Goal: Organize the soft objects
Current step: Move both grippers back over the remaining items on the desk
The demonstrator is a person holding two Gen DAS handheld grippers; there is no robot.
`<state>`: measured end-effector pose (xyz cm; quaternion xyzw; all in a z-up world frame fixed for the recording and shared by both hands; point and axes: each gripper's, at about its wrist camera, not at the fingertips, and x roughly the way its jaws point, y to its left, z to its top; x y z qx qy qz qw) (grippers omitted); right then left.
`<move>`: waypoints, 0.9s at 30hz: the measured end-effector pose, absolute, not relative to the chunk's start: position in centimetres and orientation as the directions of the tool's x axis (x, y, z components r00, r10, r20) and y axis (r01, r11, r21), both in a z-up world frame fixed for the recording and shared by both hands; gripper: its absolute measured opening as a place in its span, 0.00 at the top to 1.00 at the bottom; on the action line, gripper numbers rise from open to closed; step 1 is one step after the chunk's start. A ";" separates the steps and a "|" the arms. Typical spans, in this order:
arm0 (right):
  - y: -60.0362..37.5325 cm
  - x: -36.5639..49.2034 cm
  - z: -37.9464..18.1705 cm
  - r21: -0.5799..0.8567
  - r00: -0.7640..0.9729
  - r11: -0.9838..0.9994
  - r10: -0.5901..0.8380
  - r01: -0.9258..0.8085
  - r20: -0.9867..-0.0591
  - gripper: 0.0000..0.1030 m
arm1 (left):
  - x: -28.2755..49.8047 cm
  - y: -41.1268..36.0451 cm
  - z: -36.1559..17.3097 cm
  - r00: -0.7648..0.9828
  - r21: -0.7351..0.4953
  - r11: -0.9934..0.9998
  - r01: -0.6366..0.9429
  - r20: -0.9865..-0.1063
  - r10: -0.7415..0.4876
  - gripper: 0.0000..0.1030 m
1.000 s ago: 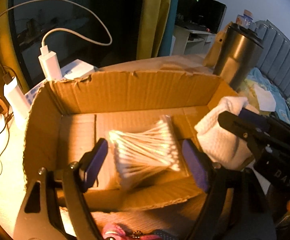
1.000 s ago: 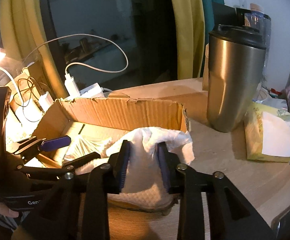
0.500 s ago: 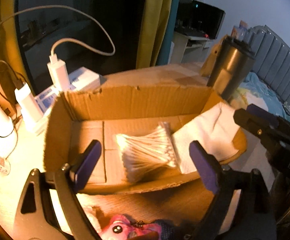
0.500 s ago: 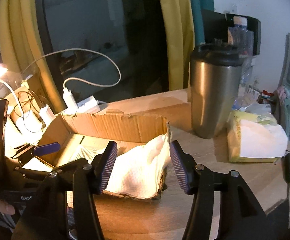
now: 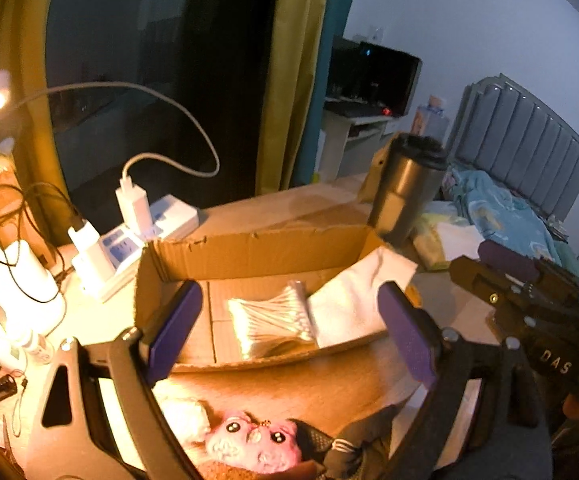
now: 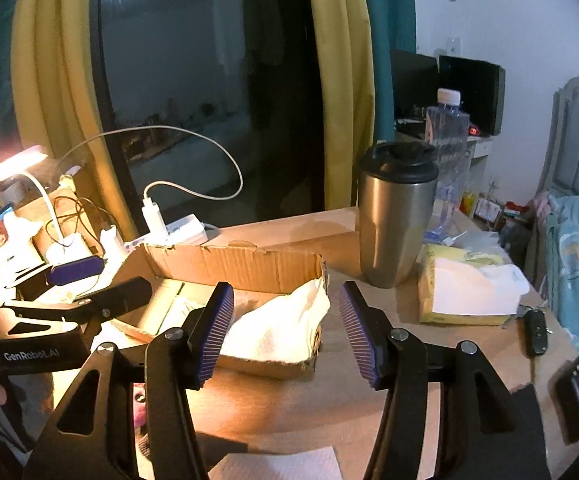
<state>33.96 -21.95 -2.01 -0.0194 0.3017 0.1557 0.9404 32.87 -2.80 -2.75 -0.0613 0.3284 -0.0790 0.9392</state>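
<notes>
Both the left claw (image 5: 289,332) and right claw (image 6: 285,336) are being held wide open, empty. The white cloth (image 6: 281,328) and cotton swabs (image 5: 269,320) are being kept together in the cardboard box (image 5: 249,252), seemingly for tidiness.

One cardboard box (image 5: 249,250) sits on the table (image 6: 273,400), holding one white cloth (image 6: 281,330) and one bundle of cotton swabs (image 5: 271,326). Beside it: one steel tumbler (image 6: 393,216), one water bottle (image 6: 447,132), one tissue pack (image 6: 467,292), one pink plush toy (image 5: 255,442), two white chargers (image 5: 131,202).
</notes>
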 end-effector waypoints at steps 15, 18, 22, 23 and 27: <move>-22.1 28.1 0.1 0.016 0.802 0.959 0.245 -0.283 -0.544 0.43 | 27.2 -3.1 -0.5 0.812 -0.154 0.975 0.162 -0.540 -0.221 0.12; -22.2 27.1 0.3 0.011 0.805 0.961 0.238 -0.277 -0.543 0.43 | 25.7 -2.6 -1.6 0.813 -0.175 0.973 0.148 -0.540 -0.220 0.12; -21.9 25.8 0.2 -0.003 0.803 0.961 0.230 -0.277 -0.549 0.43 | 23.8 -2.1 -3.1 0.802 -0.186 0.975 0.126 -0.559 -0.210 0.12; -21.9 25.2 0.3 -0.001 0.803 0.960 0.232 -0.278 -0.549 0.43 | 23.5 -2.0 -3.2 0.802 -0.191 0.974 0.121 -0.560 -0.209 0.12; -21.8 23.9 -0.1 0.005 0.798 0.960 0.237 -0.282 -0.554 0.42 | 22.0 -1.8 -3.3 0.805 -0.191 0.974 0.120 -0.556 -0.208 0.12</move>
